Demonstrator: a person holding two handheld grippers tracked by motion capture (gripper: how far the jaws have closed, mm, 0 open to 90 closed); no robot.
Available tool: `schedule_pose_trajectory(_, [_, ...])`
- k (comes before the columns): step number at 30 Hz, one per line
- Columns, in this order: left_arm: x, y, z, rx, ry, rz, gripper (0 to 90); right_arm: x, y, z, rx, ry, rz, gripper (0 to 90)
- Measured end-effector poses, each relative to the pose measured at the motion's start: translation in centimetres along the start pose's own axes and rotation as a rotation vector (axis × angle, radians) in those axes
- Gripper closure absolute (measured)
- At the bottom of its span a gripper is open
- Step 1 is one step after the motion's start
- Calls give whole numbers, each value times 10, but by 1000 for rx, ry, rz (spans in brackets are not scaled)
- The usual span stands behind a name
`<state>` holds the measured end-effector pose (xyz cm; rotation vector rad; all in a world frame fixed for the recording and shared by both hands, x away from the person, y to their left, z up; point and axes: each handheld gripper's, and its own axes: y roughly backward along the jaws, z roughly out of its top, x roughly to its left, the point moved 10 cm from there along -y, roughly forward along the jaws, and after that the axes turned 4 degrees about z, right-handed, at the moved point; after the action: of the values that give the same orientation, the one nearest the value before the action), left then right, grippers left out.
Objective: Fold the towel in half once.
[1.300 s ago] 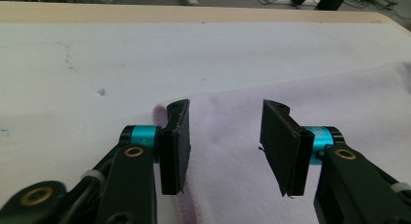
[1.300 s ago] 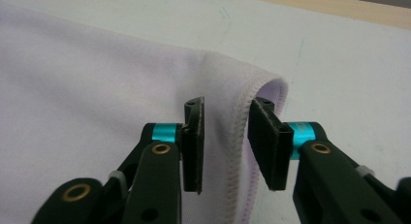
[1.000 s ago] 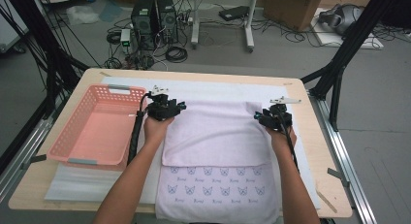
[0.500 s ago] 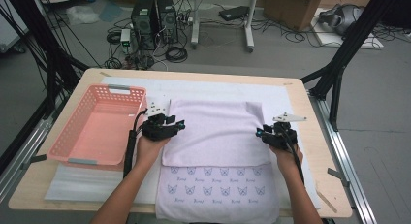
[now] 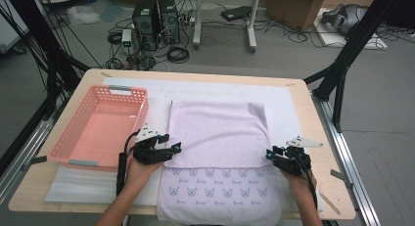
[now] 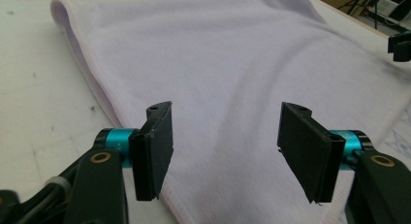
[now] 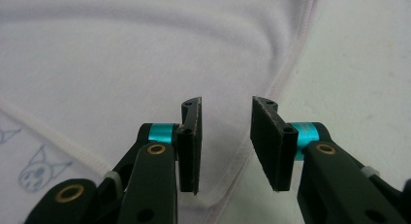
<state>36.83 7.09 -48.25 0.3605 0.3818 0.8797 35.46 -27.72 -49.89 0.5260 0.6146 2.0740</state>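
A lavender towel (image 5: 218, 133) lies folded on the table, its upper layer ending above a strip printed with cat faces (image 5: 220, 187). My left gripper (image 5: 173, 148) is at the left corner of that layer's near edge. In the left gripper view its jaws (image 6: 225, 151) stand wide open over the towel (image 6: 232, 78) with nothing pressed between them, and they have just been opening. My right gripper (image 5: 269, 154) is at the right corner. Its jaws (image 7: 225, 141) have narrowed slightly but keep a gap over the towel's hem (image 7: 286, 73), the pads clear of it.
A pink plastic basket (image 5: 117, 90) stands empty at the left, close to my left hand. A white mat (image 5: 220, 89) covers the wooden table (image 5: 195, 75) under the towel. The right gripper's tip (image 6: 400, 44) shows far off in the left gripper view.
Both hands have come toward the person, from the towel's far corners to the corners of the upper layer's near edge. The left jaws have spread apart.
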Motion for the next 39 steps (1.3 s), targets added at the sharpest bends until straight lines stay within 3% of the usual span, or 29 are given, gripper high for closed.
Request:
schedule_pose_trajectory(5, [-3, 10, -17, 17, 3, 6, 360, 11, 6, -11, 6, -2, 3, 641])
schedule_pose_trajectory(8, [-2, 18, -27, 42, 21, 29, 430, 18, 10, -18, 19, -1, -1, 631])
schedule_pose_trajectory(11, [-5, 25, -33, 51, 13, 39, 531, 20, 10, -26, 43, 14, -18, 623])
schedule_pose_trajectory(15, [-8, 30, -39, 71, 6, 57, 580, 23, 14, -30, 42, 22, -49, 630])
schedule_pose_trajectory(19, [-10, 33, -42, 81, 5, 57, 579, 26, 17, -34, 53, 26, -59, 649])
schedule_pose_trajectory(23, [-12, 31, -45, 104, -9, 64, 586, 27, 17, -36, 73, 62, -84, 713])
schedule_pose_trajectory(27, [-14, 28, -47, 131, -47, 82, 686, 30, 15, -35, 87, 83, -76, 810])
schedule_pose_trajectory(32, [-17, 28, -48, 138, -99, 107, 856, 31, 15, -35, 88, 87, -83, 823])
schedule_pose_trajectory(39, [-16, 31, -43, 102, -68, 91, 872, 30, 15, -34, 72, 61, -67, 833])
